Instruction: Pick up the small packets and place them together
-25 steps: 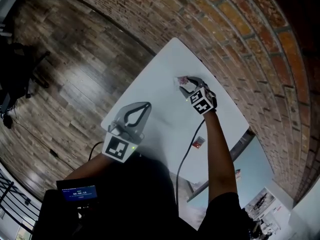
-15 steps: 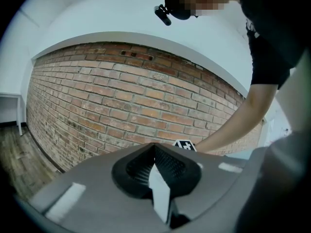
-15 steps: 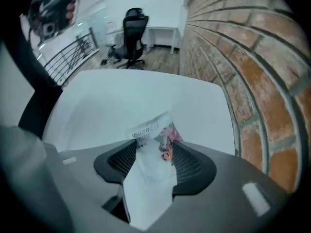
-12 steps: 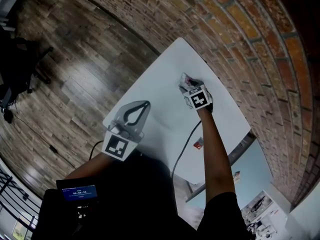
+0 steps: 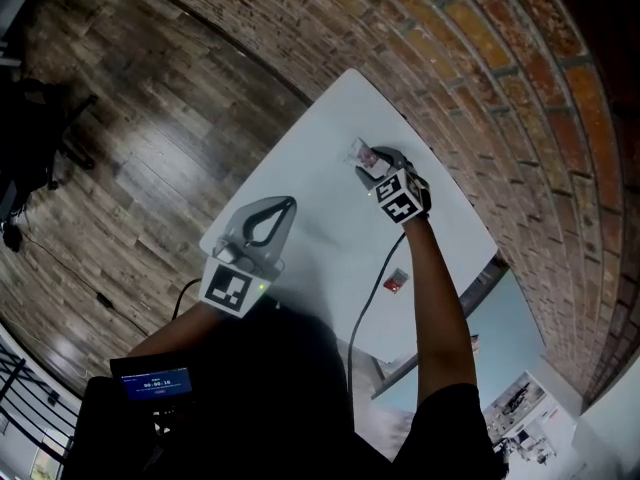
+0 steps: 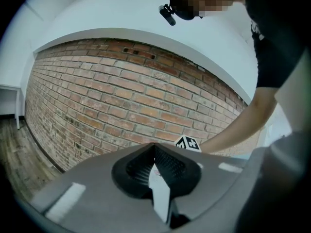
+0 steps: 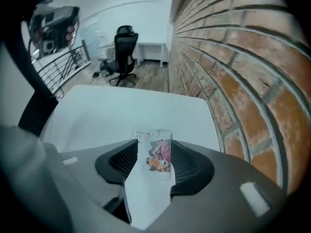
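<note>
Floor: dark wooden floor [image 5: 130,148] fills the left of the head view, beyond the counter's edge.
Left claw: my left claw [image 5: 288,204] hangs over the near left part of the white counter [image 5: 320,193] and points almost level toward the brick wall [image 5: 450,58]. Its tips meet, so it is closed, pad to pad. The white counter shows through the loop behind the tips.
Left cube: the left marker cube [image 5: 232,290] sits at the back of that claw, by the counter's near edge.
Printed packet: the printed packet [image 5: 359,152], white with a pink and orange picture, lies toward the counter's far corner, near the wall.
Right claw: my right claw [image 5: 374,162] points steeply down at the printed packet. Its jaws stand wide apart and have just been closing a little. In the right gripper view the packet fills the gap between the pads, with its side edges right at both and its top edge past the tips. I see no pinch or lift, so I read this claw as open around the packet, which looks to rest on the counter.
Right cube: the right marker cube [image 5: 400,204] rides just behind those jaws, with my forearm [image 5: 435,298] stretching back from it.
Cable: a dark cable [image 5: 368,308] runs from the right claw back across the counter toward me.
Red packet: the red packet [image 5: 396,281] lies flat between the cable and my forearm, well apart from the printed one.
Wall: the brick runs along the counter's far right side.
</note>
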`<action>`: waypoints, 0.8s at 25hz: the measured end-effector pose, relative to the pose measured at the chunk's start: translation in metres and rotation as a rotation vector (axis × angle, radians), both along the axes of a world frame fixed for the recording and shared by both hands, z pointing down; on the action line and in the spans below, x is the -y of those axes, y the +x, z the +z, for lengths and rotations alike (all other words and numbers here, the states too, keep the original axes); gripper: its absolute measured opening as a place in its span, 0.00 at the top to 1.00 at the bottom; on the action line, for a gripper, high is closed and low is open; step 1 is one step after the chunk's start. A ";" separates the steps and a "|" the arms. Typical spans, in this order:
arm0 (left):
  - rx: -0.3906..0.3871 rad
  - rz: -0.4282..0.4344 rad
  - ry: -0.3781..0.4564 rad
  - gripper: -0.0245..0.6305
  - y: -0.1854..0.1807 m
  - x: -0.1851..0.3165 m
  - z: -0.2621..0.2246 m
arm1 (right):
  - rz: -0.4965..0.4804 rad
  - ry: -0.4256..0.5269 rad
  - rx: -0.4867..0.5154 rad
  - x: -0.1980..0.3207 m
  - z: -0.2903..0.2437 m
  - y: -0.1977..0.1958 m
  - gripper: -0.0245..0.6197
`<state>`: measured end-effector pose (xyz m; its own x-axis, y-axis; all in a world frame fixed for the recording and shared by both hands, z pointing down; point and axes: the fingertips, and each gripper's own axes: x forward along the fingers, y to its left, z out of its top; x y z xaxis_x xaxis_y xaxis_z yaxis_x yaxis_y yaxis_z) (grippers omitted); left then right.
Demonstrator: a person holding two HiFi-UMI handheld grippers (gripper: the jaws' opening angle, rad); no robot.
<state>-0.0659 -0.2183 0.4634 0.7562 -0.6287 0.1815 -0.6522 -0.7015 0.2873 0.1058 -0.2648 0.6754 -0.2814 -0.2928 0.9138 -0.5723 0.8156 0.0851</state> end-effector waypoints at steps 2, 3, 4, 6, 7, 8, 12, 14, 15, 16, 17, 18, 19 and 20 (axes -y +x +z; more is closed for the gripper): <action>-0.002 0.009 0.008 0.96 0.002 -0.003 -0.001 | -0.203 -0.023 -0.106 -0.004 0.007 -0.004 0.62; -0.002 0.010 0.005 0.96 0.002 -0.004 -0.001 | -0.297 -0.035 -0.156 -0.007 0.011 -0.006 0.62; -0.003 0.010 0.000 0.96 0.002 -0.004 -0.001 | -0.375 -0.050 -0.200 -0.009 0.016 -0.007 0.62; -0.006 0.005 0.001 0.96 0.002 -0.003 -0.002 | -0.470 -0.086 -0.266 -0.013 0.026 -0.006 0.62; -0.006 0.003 0.004 0.96 0.001 -0.002 -0.002 | -0.490 -0.100 -0.289 -0.014 0.030 -0.005 0.62; -0.003 0.001 0.005 0.96 0.000 -0.002 -0.001 | -0.493 -0.106 -0.300 -0.014 0.034 -0.005 0.62; 0.011 0.001 -0.011 0.96 -0.002 -0.004 0.004 | -0.375 -0.100 -0.237 -0.014 0.032 -0.009 0.61; 0.003 -0.005 -0.023 0.96 -0.001 -0.003 0.004 | -0.262 -0.086 -0.191 -0.011 0.031 -0.008 0.61; -0.001 -0.014 -0.023 0.96 -0.002 -0.001 0.003 | -0.197 -0.073 -0.164 -0.007 0.030 -0.009 0.61; 0.001 -0.020 -0.018 0.96 -0.004 0.001 0.002 | -0.128 -0.058 -0.135 -0.003 0.031 -0.011 0.60; 0.005 -0.018 -0.009 0.96 -0.004 0.003 0.001 | -0.054 -0.045 -0.106 0.000 0.030 -0.010 0.60; 0.007 -0.012 -0.001 0.96 -0.002 0.003 0.000 | 0.021 -0.034 -0.077 0.002 0.029 -0.008 0.60; 0.007 -0.005 0.004 0.96 0.000 0.003 0.000 | 0.091 -0.024 -0.049 0.002 0.027 -0.004 0.60; 0.005 0.002 0.008 0.96 0.001 0.003 0.000 | 0.146 -0.014 -0.020 0.003 0.026 -0.002 0.60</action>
<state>-0.0644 -0.2211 0.4631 0.7566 -0.6285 0.1804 -0.6522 -0.7052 0.2782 0.1038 -0.2675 0.7015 -0.2187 -0.3162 0.9231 -0.6831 0.7252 0.0866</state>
